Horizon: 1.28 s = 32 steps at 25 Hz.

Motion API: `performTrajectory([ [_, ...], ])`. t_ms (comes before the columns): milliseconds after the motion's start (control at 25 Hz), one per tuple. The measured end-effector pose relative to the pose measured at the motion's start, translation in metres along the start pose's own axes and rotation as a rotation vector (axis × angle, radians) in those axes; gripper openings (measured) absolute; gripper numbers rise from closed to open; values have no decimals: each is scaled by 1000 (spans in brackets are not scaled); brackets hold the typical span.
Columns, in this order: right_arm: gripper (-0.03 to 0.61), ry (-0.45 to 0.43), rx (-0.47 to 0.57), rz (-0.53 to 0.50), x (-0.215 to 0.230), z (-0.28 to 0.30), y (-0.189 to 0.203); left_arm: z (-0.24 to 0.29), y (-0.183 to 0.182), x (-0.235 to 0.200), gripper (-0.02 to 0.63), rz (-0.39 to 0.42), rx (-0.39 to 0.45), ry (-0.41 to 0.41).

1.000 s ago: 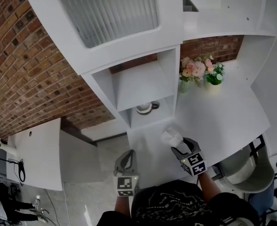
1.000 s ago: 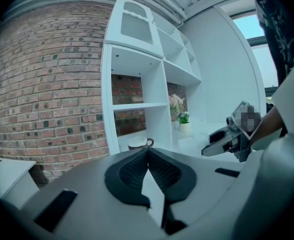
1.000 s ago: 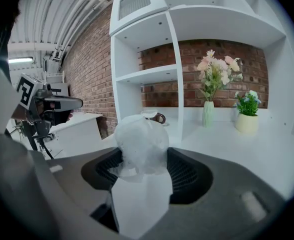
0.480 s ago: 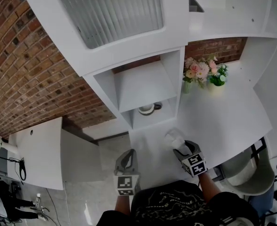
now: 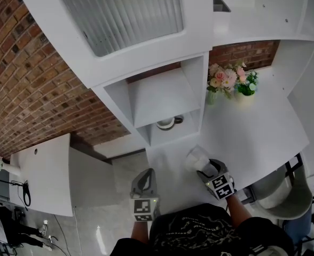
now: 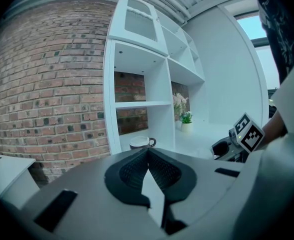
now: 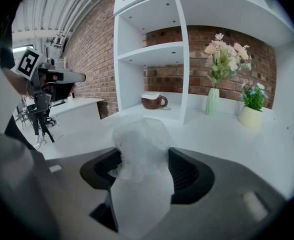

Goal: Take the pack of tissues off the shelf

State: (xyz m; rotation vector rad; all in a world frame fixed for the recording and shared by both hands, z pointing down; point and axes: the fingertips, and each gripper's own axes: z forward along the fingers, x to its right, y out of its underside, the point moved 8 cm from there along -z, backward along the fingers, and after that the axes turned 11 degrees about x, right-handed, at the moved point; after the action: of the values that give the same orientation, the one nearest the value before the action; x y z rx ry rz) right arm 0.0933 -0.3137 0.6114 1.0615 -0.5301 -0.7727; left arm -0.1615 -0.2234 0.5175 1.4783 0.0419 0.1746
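Observation:
The pack of tissues (image 5: pixel 195 157), a soft white crinkly plastic bundle, sits between the jaws of my right gripper (image 5: pixel 202 166), low over the white counter (image 5: pixel 253 132) in front of the shelf unit (image 5: pixel 167 97). In the right gripper view the pack (image 7: pixel 139 149) fills the gap and touches both pads; the right gripper (image 7: pixel 144 153) has its jaws opening slightly around it. My left gripper (image 5: pixel 143 182) hangs to the left over the floor, shut and empty; the left gripper (image 6: pixel 148 153) shows its pads meeting.
A brown mug (image 5: pixel 165 123) stands in the lowest shelf compartment. A vase of pink flowers (image 5: pixel 224 80) and a small potted plant (image 5: pixel 246 87) stand at the counter's back. A chair (image 5: pixel 285 196) is at lower right, a white table (image 5: pixel 39 175) at left.
The right gripper with the pack has drawn a little back toward me. The left gripper has stayed put.

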Motion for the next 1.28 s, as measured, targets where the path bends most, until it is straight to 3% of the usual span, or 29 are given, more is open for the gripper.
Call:
performTrajectory([
  [200, 307, -2, -46, -15, -3, 0, 9, -3, 2, -1, 8, -3, 13, -13],
  [480, 406, -1, -101, 33, -3, 2, 16, -7, 4, 0, 8, -14, 12, -21],
  [560, 464, -9, -136, 35, -4, 4, 20, -8, 5, 0, 8, -22, 6, -20],
  [760, 503, 1, -149, 97, -4, 3, 19, -10, 7, -1, 8, -23, 3, -18],
  [960, 560, -9, -224, 19, 0, 2, 18, -13, 5, -3, 9, -20, 16, -32],
  [1280, 565, -29, -141, 51, 1, -18, -16, -19, 5, -8, 8, -21, 28, -50],
])
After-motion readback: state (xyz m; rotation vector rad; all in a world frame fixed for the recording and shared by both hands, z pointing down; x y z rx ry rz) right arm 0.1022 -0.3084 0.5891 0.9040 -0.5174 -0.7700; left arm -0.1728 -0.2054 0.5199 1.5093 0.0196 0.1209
